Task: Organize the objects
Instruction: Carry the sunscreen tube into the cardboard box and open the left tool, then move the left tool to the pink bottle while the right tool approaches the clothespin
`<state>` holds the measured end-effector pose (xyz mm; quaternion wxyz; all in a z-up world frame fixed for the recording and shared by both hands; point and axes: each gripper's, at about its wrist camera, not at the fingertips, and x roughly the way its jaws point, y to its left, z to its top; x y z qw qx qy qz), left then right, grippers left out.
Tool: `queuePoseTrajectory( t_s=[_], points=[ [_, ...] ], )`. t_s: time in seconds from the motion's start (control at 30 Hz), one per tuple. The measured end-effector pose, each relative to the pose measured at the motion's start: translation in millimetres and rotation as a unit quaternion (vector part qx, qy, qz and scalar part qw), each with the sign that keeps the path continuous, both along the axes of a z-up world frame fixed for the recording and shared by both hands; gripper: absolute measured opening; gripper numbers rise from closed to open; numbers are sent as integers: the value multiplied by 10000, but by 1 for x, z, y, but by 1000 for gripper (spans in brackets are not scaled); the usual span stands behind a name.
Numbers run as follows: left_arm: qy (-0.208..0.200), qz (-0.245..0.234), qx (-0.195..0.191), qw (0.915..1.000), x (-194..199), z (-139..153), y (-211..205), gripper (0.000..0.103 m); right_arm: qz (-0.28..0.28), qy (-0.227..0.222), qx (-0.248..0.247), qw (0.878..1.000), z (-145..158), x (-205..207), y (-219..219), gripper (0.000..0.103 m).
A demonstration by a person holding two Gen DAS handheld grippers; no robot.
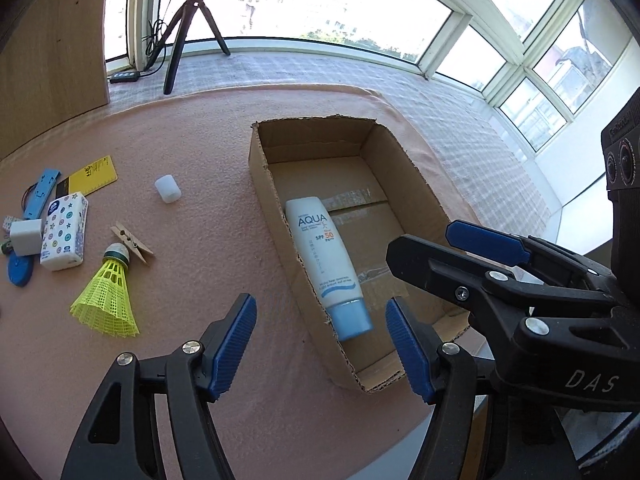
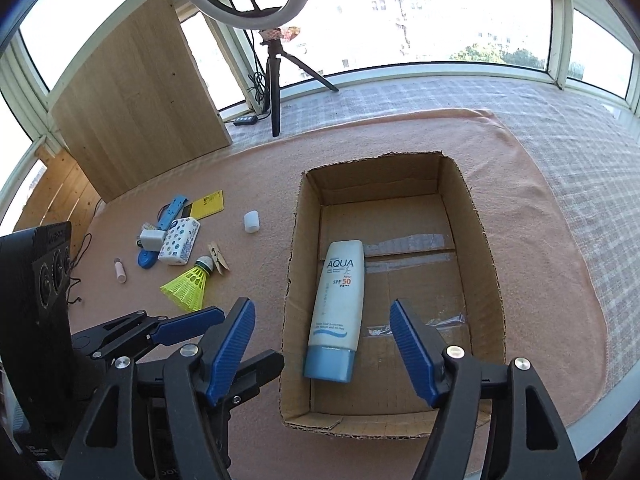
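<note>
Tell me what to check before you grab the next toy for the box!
1. Left gripper empty: ok, jaws open with nothing between them.
2. Right gripper empty: ok, open too, above the box.
3. Tube inside the box: ok, lying flat along its left wall.
4. Room left in the box: ok, the right side of the floor is bare.
5. Next things within view: ok, the shuttlecock, clothespin and white cap lie apart on the pink cloth.
6. Tissue pack free to lift: cannot tell, it sits tight against the white plug.
</note>
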<state>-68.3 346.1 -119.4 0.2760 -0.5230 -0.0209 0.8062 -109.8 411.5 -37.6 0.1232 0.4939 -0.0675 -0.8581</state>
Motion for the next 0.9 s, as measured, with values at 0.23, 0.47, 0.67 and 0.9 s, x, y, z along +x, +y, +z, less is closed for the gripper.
queuePoseTrajectory(
  t_s=[0.23,0.47,0.67,0.9],
  points=[
    [-42,578,-101,9983,-1,1,-76,71,219,151,110,9996,1,-1,-32,67],
    [-70,1130,-236,9933,-11,-4,-177,71,354,226,-64,9991,2,-6,-81,67],
    [-119,1625,-380,9859,-28,-10,-274,71,205,42,33,9998,-9,-19,-126,66],
    [-210,1961,-407,9795,-50,-24,-366,71,-72,-306,84,9995,-25,-33,-162,66]
  ],
)
